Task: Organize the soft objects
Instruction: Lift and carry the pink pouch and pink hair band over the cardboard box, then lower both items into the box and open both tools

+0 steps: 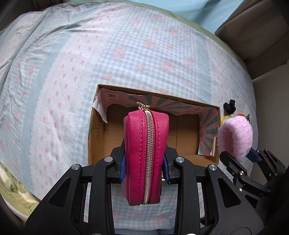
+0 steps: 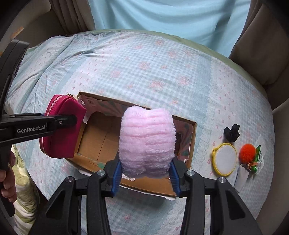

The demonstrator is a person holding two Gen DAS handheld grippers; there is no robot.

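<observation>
The left gripper (image 1: pixel 144 169) clamps a magenta zippered leather pouch (image 1: pixel 144 157) and the right gripper (image 2: pixel 146 174) a fluffy pink plush pad (image 2: pixel 147 144), both over the open cardboard box (image 2: pixel 192 141) at frame centre, with a black clip (image 2: pixel 232 132), yellow-rimmed round pad (image 2: pixel 224 156) and orange pompom (image 2: pixel 247 152) at right.

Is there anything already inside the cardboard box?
No, the cardboard box shows only its bare brown floor, while the pink pouch and the fluffy pink item are both held in tongs above it.

Home bedroom: bed with blue-and-white gingham sheet printed with pink bows (image 2: pixel 144 72), beige upholstered cushions (image 2: pixel 261 45) beside it, light blue curtain (image 2: pixel 162 16) behind.
</observation>
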